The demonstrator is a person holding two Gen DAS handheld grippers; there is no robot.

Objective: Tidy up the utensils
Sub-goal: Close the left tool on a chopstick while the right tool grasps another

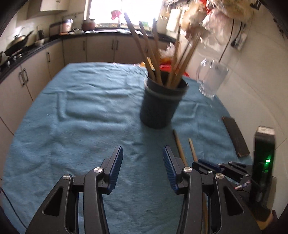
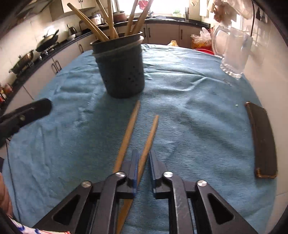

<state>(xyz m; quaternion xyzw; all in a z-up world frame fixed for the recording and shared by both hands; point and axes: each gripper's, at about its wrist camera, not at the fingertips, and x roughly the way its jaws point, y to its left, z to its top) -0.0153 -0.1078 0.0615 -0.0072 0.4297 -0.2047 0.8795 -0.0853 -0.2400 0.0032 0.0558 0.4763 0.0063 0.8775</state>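
Chopsticks [image 2: 129, 133] lie near the holder [image 2: 120, 66] — your right gripper [image 2: 143, 167] grasps one, your left gripper [image 1: 143, 169] stands released.

We're looking into a home kitchen: a wok [image 2: 47, 40] is sitting on the stove, cabinets [image 1: 100, 48] are running under a dark counter [image 1: 45, 43], daylight is pouring through the window [image 1: 124, 10].

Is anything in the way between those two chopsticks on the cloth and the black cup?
No. Only bare blue cloth lies between the two loose chopsticks and the black cup, though the cup already holds several sticks.
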